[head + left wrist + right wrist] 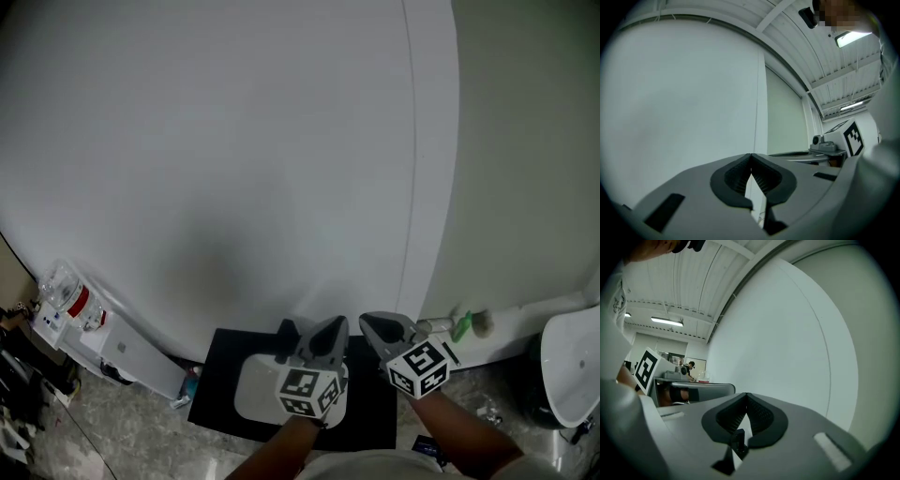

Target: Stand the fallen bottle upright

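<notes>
Looking along the left hand-held gripper [750,156], I see its two jaws brought together at the tips with nothing between them; only the pale wall [684,108] shows through the slit lower down. The right hand-held gripper [746,396] stands the same way, jaws together and empty. Both are held level, side by side, pointing at the wall rather than down at the desk.

Each gripper view catches something of its neighbour. The left gripper view has the marker cube [853,138] of the right one at its right edge, under a ribbed ceiling with a lit ceiling light [853,38]. The right gripper view has the other marker cube [645,370] at its left edge, and a person [689,367] far off across the room. Neither of these views shows the desk.

Only the head view looks down past the grippers. It shows a black desk [220,375] against the foot of the wall and, on the desk, partly under the left gripper, a pale rounded shape [253,392] too blurred to name. A speckled floor [112,422] lies around the desk, a white basin [574,375] sits at the right edge, and a small green fitting [462,325] sits low on the wall.

I cannot make out the bottle for certain in any view, so I cannot tell where it is, which way it points or how its long axis lies.
</notes>
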